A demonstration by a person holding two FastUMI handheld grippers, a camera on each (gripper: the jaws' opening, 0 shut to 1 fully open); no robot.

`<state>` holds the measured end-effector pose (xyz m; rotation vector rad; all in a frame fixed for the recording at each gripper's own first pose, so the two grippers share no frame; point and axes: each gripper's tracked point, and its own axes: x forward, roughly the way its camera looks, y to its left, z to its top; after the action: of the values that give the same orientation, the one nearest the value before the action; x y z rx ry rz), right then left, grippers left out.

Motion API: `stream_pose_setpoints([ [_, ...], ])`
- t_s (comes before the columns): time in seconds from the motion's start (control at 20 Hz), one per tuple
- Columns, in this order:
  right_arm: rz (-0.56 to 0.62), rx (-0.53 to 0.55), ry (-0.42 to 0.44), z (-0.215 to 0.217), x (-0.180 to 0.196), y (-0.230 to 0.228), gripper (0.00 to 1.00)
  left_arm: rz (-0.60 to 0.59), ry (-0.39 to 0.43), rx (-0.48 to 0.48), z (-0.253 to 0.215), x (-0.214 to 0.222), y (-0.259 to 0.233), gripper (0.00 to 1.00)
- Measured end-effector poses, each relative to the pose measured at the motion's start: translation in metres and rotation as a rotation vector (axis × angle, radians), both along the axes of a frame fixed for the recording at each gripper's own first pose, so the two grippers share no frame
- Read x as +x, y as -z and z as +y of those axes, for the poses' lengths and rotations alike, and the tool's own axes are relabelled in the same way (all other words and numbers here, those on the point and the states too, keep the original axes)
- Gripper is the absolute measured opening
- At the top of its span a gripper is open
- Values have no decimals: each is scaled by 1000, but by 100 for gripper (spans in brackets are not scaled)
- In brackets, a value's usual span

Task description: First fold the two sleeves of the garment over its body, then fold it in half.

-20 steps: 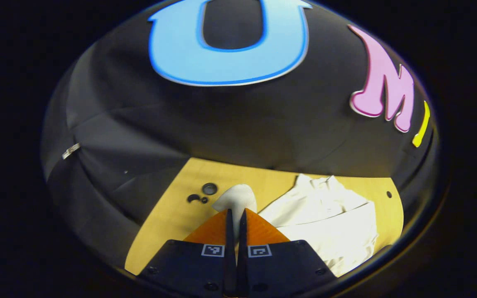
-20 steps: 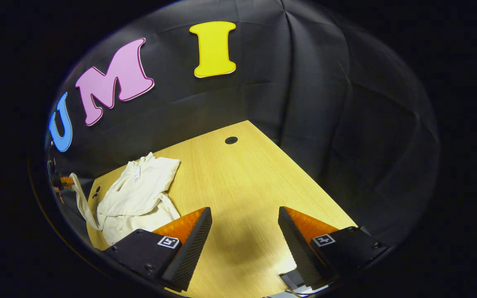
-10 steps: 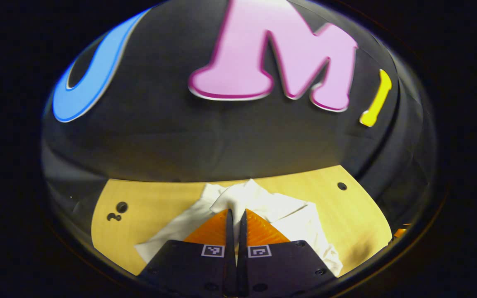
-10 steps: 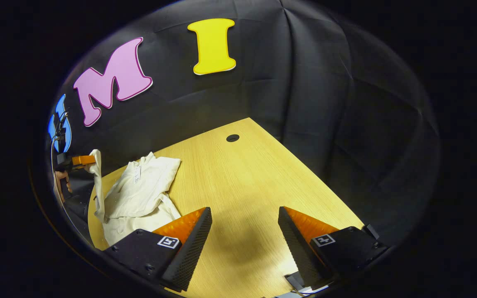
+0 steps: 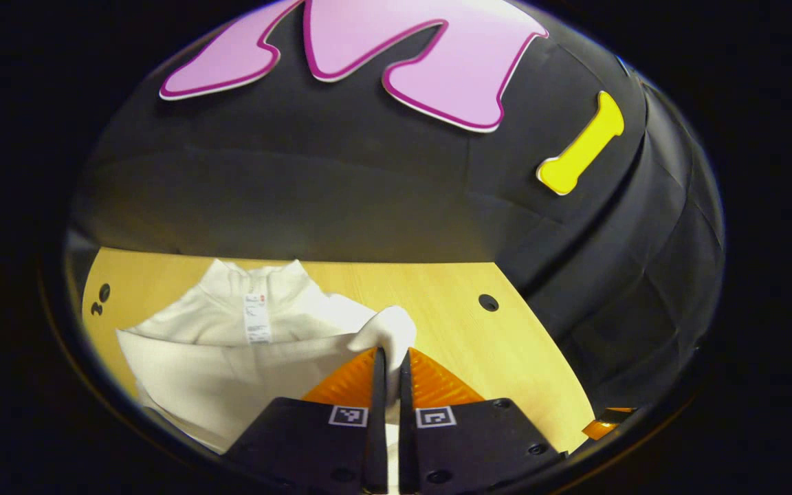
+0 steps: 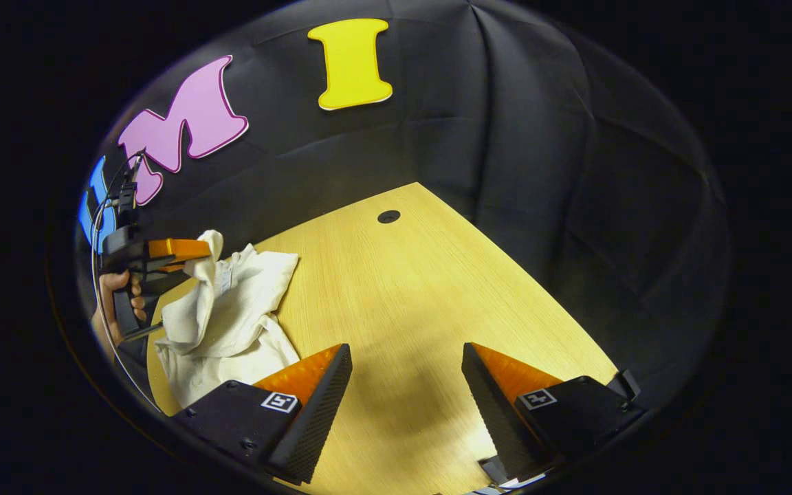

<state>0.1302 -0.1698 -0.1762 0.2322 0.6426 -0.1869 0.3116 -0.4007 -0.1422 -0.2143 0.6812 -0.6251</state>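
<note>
A white garment (image 5: 231, 347) with a collar tag lies on the wooden table (image 5: 506, 344). My left gripper (image 5: 389, 357) is shut on its white sleeve (image 5: 392, 333), whose cuff bulges past the fingertips. In the right gripper view the same gripper (image 6: 190, 251), held by a hand (image 6: 117, 292), lifts the sleeve (image 6: 210, 275) above the garment (image 6: 231, 316) at the left. My right gripper (image 6: 406, 375) stands open over bare table, to the right of the garment, with nothing between its fingers.
The table (image 6: 423, 289) has a round cable hole (image 6: 388, 216) near the far edge, also seen in the left gripper view as a hole (image 5: 488, 302). Small holes (image 5: 100, 299) mark the table's left part. The black cloth wall closes in behind and at the right.
My left gripper has carried the sleeve up and across, from beside the garment to over its body. The right gripper has barely moved.
</note>
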Motion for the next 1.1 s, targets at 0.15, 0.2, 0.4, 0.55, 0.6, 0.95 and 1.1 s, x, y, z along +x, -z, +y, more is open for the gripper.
stream_pose_setpoints([
  [0.15, 7, 11, -22, 10, 6, 3, 99, -11, 61, -62, -13, -19, -3, 43],
  [0.2, 9, 10, -32, 14, 7, 4, 99, -35, 62, -46, -5, -22, -1, 71],
  [0.4, 21, 20, -84, 35, 11, 8, 99, -127, -2, 103, 63, -36, 11, 98],
  [0.55, 34, 18, -131, 57, 13, 14, 99, -124, -68, 139, 120, -58, 24, 98],
  [0.6, 39, 19, -148, 66, 15, 16, 99, -118, -93, 156, 140, -66, 31, 98],
  [0.95, 96, 11, -285, 141, 17, 46, 99, 46, -278, 273, 274, -131, 113, 98],
  [1.1, 136, -10, -331, 171, 16, 69, 99, 108, -350, 304, 318, -154, 143, 98],
])
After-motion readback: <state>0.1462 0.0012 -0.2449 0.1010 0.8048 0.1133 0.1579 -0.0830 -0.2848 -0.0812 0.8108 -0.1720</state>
